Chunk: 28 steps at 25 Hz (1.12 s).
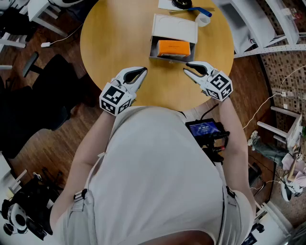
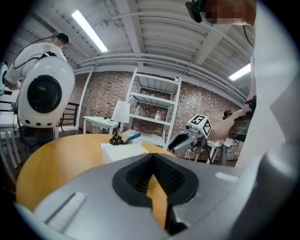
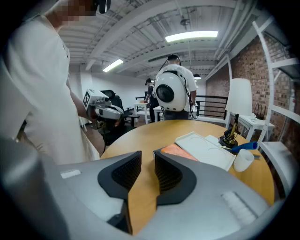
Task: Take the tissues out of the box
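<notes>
An open box (image 1: 158, 48) stands mid-table with its white lid (image 1: 175, 27) folded back. An orange tissue pack (image 1: 173, 48) lies inside it. My left gripper (image 1: 142, 72) hovers over the table's near edge, left of the box, with its jaws shut and empty. My right gripper (image 1: 187, 68) hovers just right of the box front, slightly open with nothing between the pads. The right gripper view has the orange pack (image 3: 174, 151) and lid (image 3: 206, 149) just beyond the right gripper (image 3: 147, 159). In the left gripper view the left gripper (image 2: 152, 157) points at the box (image 2: 123, 151).
The round wooden table (image 1: 119, 38) carries a white cup (image 1: 203, 19), a blue tool (image 1: 198, 10) and a small black lamp base (image 3: 229, 136) at its far side. A dark chair (image 1: 43, 91) stands left, white shelving (image 1: 267, 28) right.
</notes>
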{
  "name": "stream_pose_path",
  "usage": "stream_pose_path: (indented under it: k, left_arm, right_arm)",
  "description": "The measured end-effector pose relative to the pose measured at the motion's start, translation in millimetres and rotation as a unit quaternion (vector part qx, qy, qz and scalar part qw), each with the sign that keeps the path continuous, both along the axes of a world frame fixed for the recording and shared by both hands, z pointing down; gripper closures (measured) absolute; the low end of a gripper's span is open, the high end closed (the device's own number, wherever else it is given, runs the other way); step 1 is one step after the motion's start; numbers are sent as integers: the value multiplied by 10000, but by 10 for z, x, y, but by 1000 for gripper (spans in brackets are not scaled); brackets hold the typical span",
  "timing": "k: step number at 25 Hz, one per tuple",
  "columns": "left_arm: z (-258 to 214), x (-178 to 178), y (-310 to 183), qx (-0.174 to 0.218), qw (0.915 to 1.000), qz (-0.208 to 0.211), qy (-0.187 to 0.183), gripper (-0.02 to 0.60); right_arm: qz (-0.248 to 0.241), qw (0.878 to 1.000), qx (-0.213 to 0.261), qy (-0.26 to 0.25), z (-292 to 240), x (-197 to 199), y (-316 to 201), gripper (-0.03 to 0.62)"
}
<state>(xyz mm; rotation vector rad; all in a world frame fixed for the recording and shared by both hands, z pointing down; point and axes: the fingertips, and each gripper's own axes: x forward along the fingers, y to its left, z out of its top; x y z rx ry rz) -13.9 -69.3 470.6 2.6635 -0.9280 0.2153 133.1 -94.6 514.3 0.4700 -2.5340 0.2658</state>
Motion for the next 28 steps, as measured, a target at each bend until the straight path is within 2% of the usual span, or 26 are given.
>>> stream_pose_path:
  k: [3,5,7,9,11,15,18,24,26,28]
  left_arm:
    - [12,-41,18,-29,10000,15,-12,581]
    - [20,-57,25,-59,10000,21,-13,581]
    - [22,-83,25,-81,10000,-2,-20,581]
    - [13,-125,-1,-84,9999,-44,-32,581]
    - [3,-166,-48,-83,9999,-80,-46,581]
    - [-27,-245,-37,-156,9997,-187,-77,581]
    - [60,-298,-77,-243,9993,-283,-95,581]
    - [173,-347,-100,-395,9980,-459,-172,581]
    - [153,-364,-98,-400,9977,-518,-189,581]
    - [140,-389,-101,-405,9974,-555,-192,581]
  right_arm:
    - [-212,9975,-62,664,159,6,-187,498]
    - [-338,9922,-64,1195,270,31,-337,470]
    - [-529,9820,30,1812,372,42,-483,441]
    - [-798,9666,170,2430,458,19,-599,423]
    - [-1028,9531,251,2834,543,-30,-705,390]
    - [-1403,9299,256,3390,716,-94,-839,298]
    - [-1689,9110,257,3754,943,-82,-1005,256]
    - [-2305,8736,86,4285,1357,-23,-1068,218]
    - [-2385,8674,111,4366,1412,-17,-1053,221]
    - [-2373,8660,180,4398,1405,-20,-1060,251]
